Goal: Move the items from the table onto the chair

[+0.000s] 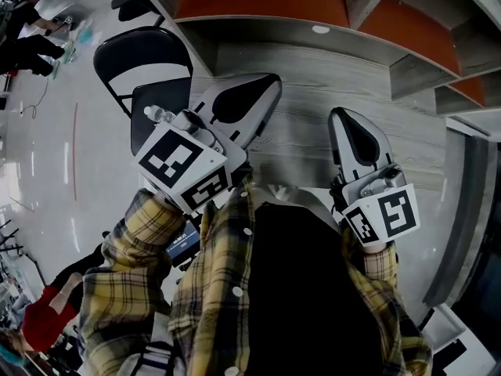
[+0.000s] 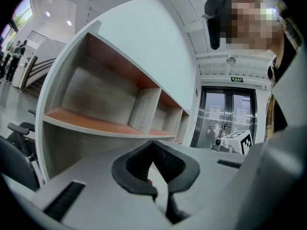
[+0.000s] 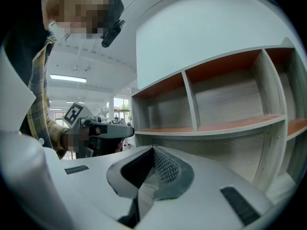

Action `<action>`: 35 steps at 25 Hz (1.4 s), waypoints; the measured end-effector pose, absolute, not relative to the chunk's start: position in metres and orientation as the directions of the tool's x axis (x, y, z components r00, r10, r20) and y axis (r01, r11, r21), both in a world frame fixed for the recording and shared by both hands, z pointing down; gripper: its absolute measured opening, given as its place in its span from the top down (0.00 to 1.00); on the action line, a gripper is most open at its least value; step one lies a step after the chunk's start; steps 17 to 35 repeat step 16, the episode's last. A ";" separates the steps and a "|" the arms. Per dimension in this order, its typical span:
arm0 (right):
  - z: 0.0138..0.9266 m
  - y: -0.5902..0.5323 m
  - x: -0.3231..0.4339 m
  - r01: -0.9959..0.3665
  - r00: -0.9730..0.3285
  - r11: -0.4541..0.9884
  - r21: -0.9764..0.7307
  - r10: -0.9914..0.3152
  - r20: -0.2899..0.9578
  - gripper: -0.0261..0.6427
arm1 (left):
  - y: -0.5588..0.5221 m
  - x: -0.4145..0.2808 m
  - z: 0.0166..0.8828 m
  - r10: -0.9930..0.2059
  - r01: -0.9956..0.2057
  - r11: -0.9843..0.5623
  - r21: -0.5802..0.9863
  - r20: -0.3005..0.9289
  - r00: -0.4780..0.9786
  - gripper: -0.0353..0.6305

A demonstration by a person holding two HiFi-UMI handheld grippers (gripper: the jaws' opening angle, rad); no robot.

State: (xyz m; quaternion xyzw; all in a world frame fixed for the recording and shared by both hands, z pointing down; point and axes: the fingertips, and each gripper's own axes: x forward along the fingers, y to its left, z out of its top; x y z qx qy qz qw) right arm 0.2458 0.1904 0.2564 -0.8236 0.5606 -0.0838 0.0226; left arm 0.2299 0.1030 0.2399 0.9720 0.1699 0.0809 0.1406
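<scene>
Overhead, in the head view, a person in a plaid shirt holds the left gripper (image 1: pixel 264 87) and the right gripper (image 1: pixel 342 118) roughly level above the grey tabletop (image 1: pixel 313 77). Both are clenched on nothing, with the forearms tucked close to the body. What may be a small clear bottle (image 1: pixel 159 115) lies on the seat of the black chair (image 1: pixel 145 57), just beside the left gripper, though it is too small to tell for sure. No item shows on the visible stretch of tabletop, so the transfer looks largely done and the empty hands seem merely at rest. In the left gripper view, the jaws meet at their tips with nothing between them, aimed at the open shelf (image 2: pixel 96 123). In the right gripper view, the jaws are likewise pressed together and empty, facing the shelf's compartments with the left gripper alongside.
</scene>
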 end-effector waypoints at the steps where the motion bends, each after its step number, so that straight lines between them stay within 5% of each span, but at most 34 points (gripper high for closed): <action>1: 0.256 0.191 0.246 -0.919 0.359 -0.371 -0.131 -0.927 0.112 0.94 | 0.105 0.230 0.240 0.356 0.311 -0.903 0.296 0.110 0.928 0.94; 35: 0.258 0.196 0.249 -0.916 0.368 -0.381 -0.126 -0.922 0.117 0.94 | 0.118 0.231 0.241 0.381 0.338 -0.897 0.284 0.111 0.918 0.94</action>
